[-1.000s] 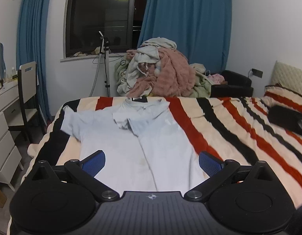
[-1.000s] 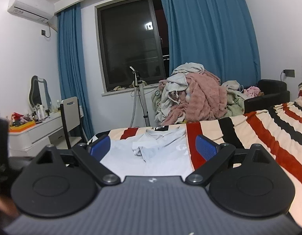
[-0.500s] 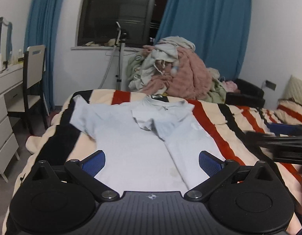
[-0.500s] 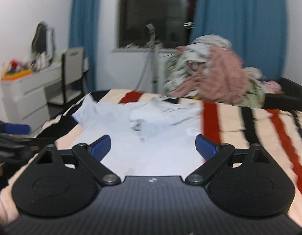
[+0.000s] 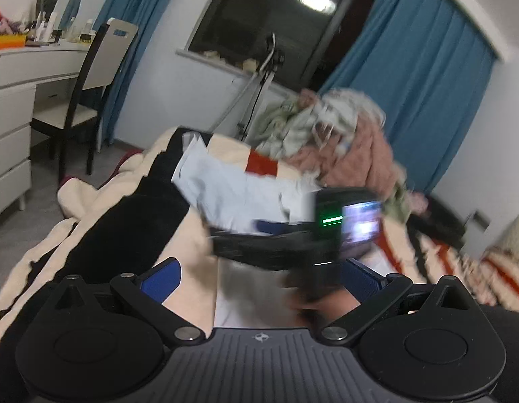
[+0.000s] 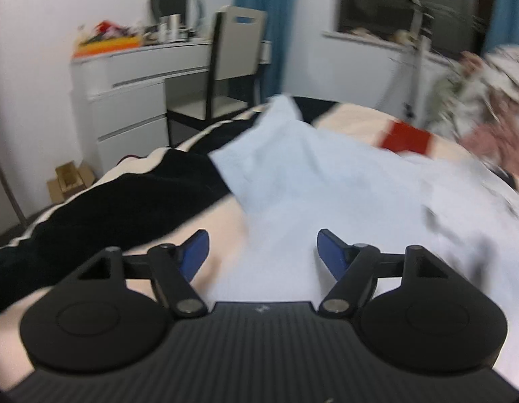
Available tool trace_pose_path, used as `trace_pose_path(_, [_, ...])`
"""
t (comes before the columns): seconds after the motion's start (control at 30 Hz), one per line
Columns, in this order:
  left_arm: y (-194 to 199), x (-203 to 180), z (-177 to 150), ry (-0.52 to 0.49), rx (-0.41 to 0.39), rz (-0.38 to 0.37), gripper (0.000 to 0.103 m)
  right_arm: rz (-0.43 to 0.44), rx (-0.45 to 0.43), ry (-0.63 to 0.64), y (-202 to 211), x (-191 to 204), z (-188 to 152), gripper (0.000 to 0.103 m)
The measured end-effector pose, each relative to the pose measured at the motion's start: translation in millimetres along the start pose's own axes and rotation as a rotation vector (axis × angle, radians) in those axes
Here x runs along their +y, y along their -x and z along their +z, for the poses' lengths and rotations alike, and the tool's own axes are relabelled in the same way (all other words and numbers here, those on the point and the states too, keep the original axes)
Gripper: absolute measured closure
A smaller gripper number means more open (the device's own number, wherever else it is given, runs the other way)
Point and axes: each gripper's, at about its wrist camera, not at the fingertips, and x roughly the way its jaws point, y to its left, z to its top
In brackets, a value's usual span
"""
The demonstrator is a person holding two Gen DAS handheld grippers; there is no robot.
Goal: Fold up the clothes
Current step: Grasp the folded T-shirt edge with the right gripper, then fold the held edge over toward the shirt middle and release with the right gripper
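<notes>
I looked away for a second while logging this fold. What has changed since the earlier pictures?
Both grippers swung toward the shirt's left side. The right gripper crossed in front of the left gripper and now hangs over the light blue shirt near its sleeve, with jaws closer together than before but open. Nothing has been grasped. The shirt still lies spread on the striped blanket, and the left gripper stays wide open.

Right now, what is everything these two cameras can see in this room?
Shirt: one, pale blue, spread on the bed.
Blanket: one, cream, black and red stripes, covering the bed.
Clothes pile: one, pink, white and green, beyond the bed.
Curtains: blue, beside the dark window.
Chair: one, dark frame, at the white dresser.
Cardboard box: one, brown, on the floor.
Left tool: open, empty.
Right tool: open, low above the shirt.
</notes>
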Motion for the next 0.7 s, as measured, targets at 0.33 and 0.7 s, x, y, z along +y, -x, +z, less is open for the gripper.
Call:
trace_pose_path(0.33, [-54.4, 56.6, -1.4, 0.167, 0.054, 0.079, 0.0, -0.32, -0.039, 0.148, -109.2, 4.6, 50.4, 0.073])
trace_pose_path(0.7, [-58.4, 38.8, -15.0, 0.101, 0.091, 0.078, 0.0, -0.367, -0.308, -0.123, 13.0, -104.6, 78.8, 0.097])
